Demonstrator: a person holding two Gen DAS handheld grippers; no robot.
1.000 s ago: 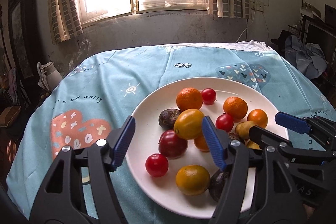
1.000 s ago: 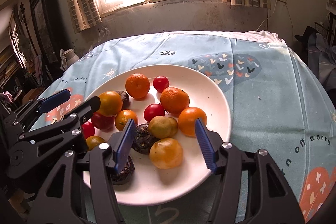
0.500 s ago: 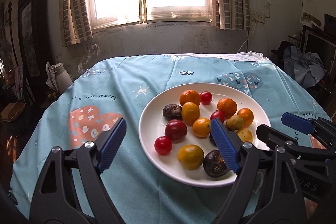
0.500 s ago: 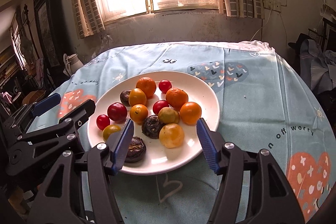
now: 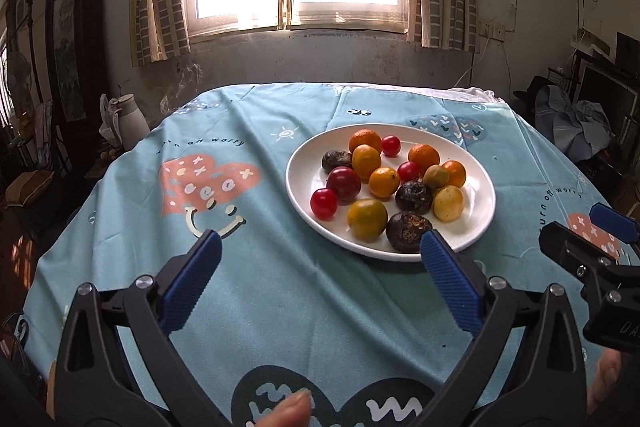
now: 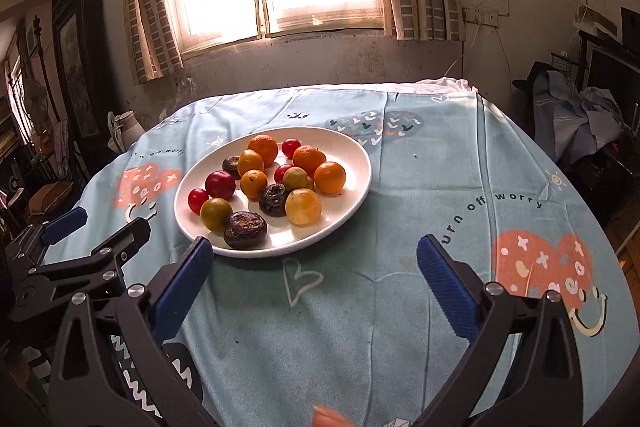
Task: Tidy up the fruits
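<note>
A white plate (image 5: 478,215) holds several fruits: oranges (image 5: 365,140), yellow-orange citrus (image 5: 367,219), red cherry tomatoes (image 5: 324,203), a red plum (image 5: 343,179) and dark wrinkled fruits (image 5: 409,226). The plate also shows in the right wrist view (image 6: 352,163). My left gripper (image 5: 320,275) is open and empty, over the cloth in front of the plate. My right gripper (image 6: 312,275) is open and empty, in front of and right of the plate; it also shows in the left wrist view (image 5: 580,239).
A light blue patterned tablecloth (image 5: 248,267) covers the round table. A white jug (image 5: 130,121) stands beyond the table's far left edge. Clothes lie piled on furniture at the right (image 6: 576,123). A window wall is behind.
Both grippers have pulled back from over the plate toward the table's near edge and stayed open. The fruits on the plate have not moved.
</note>
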